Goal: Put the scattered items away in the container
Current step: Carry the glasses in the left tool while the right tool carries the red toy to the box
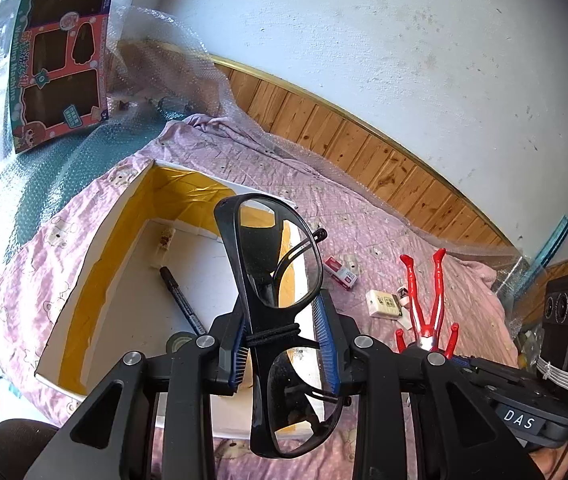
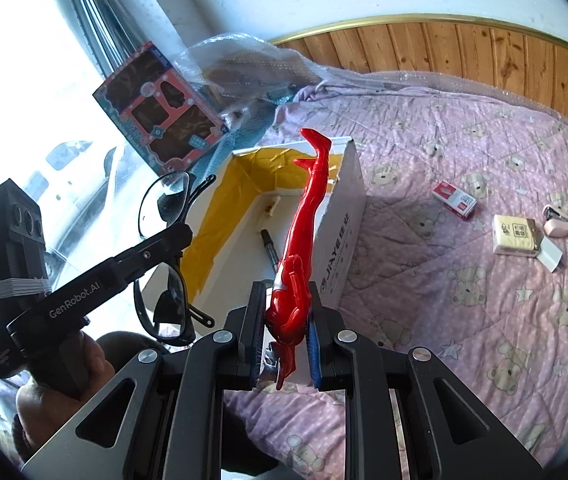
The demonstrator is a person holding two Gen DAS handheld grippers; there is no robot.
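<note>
- Left tongs clamped on glasses, long axis running out along the fingers; box sits just ahead and below.
- Right tongs clamped on red figure, legs pointing forward at the box (left looks nearer, my guess).

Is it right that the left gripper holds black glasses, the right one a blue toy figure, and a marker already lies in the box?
Not quite: the toy figure in the right gripper is red, not blue, as the right wrist view shows. The rest holds: the left gripper clamps the black glasses, and a marker lies in the box.
</note>
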